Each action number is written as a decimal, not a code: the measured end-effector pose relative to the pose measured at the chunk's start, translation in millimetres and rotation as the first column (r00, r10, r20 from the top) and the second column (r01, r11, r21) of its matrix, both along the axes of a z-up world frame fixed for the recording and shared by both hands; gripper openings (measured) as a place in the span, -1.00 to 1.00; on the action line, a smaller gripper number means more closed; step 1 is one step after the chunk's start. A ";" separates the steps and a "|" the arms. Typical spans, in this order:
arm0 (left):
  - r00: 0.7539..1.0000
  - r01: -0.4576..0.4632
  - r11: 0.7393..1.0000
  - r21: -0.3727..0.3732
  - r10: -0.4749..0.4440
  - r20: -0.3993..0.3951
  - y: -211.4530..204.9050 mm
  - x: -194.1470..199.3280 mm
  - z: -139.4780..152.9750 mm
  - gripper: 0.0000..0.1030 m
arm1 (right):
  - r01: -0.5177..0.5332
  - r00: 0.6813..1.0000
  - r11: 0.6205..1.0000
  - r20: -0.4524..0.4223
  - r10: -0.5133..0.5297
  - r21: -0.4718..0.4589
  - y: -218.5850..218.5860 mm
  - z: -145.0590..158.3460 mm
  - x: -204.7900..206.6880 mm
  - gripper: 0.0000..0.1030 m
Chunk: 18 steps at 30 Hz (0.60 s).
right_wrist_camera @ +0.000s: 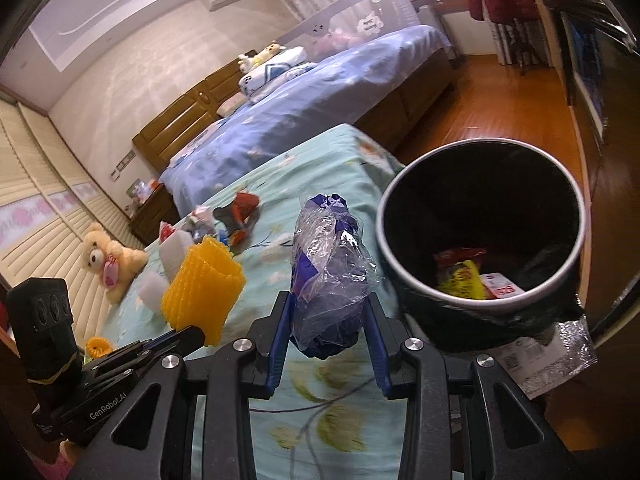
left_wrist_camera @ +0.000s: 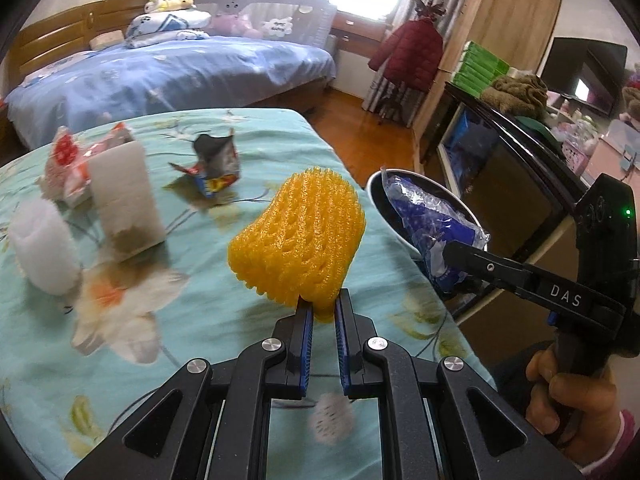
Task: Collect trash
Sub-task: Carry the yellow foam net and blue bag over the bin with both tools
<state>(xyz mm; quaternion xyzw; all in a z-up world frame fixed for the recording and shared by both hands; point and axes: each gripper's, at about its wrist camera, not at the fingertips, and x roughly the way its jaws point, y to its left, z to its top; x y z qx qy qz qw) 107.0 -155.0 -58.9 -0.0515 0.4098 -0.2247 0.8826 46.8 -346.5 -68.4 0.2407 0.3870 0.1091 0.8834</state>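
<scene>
Closest to us, our left gripper [left_wrist_camera: 322, 304] has its tongs drawn narrow on the lower edge of a yellow foam net [left_wrist_camera: 298, 240], which stands up above the tips. Our right gripper [right_wrist_camera: 330, 320] has its tongs set wider, clamped on a crumpled blue and clear plastic bag [right_wrist_camera: 330, 268] that bulges up between the pads.

We take the bin [right_wrist_camera: 400, 208] as our landmark. It stands at the edge of the table [left_wrist_camera: 200, 360], which is covered in a pale green flowered cloth. The plastic bag is held just beside the bin's rim, on the table side, not yet over the opening. The foam net is a little farther from the bin, over the cloth.

We judge the job to be partly done. Inside the bin lie a few wrappers already: a yellow one [right_wrist_camera: 460, 280], a red one [right_wrist_camera: 460, 256] behind it, and a white slip with red print [right_wrist_camera: 502, 288]. The bin has a dark lining and is mostly empty above them.

Well away from the bin, on the far part of the cloth, trash is left: a torn dark snack packet [left_wrist_camera: 216, 160], a white foam block [left_wrist_camera: 124, 196], a white foam roll [left_wrist_camera: 44, 248], and red and white wrappers [left_wrist_camera: 68, 164] behind the block. So two pieces are in hand for the bin, and at least four more wait.
</scene>
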 end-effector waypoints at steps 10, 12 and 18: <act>0.999 0.053 0.999 0.010 -0.053 0.006 -29.6 23.8 0.6 -0.82 | 0.061 0.998 0.998 -0.001 -0.061 -0.006 -28.3 -1.0 -0.5 -0.31; 0.998 0.065 0.998 0.014 -0.066 0.008 -40.1 27.3 1.0 -0.82 | 0.077 0.997 0.997 -0.005 -0.077 -0.010 -35.9 -2.2 -0.2 -0.31; 0.995 0.104 0.994 0.031 -0.104 0.003 -67.6 40.6 -2.6 -0.82 | 0.116 0.993 0.993 -0.027 -0.117 -0.025 -55.6 -7.9 2.2 -0.30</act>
